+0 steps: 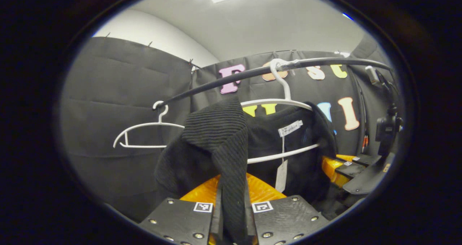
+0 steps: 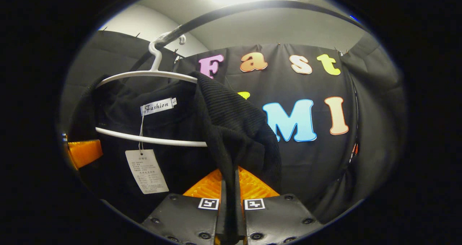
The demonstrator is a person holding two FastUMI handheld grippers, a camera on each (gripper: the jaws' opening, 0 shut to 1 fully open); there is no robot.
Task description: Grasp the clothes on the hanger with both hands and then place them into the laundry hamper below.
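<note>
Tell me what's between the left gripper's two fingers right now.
A fold of the black sweater runs down between the left gripper fingers, pinched there, in the left gripper view. The sweater hangs on the white hanger.

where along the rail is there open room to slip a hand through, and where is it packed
Open room: the rail stretch between the empty hanger and the loaded hanger, above the black sweater. In the right gripper view, also right of the sweater, before the cloth wall. Crowded: low at the sweater, where the left gripper and right gripper both pinch its fabric.
</note>
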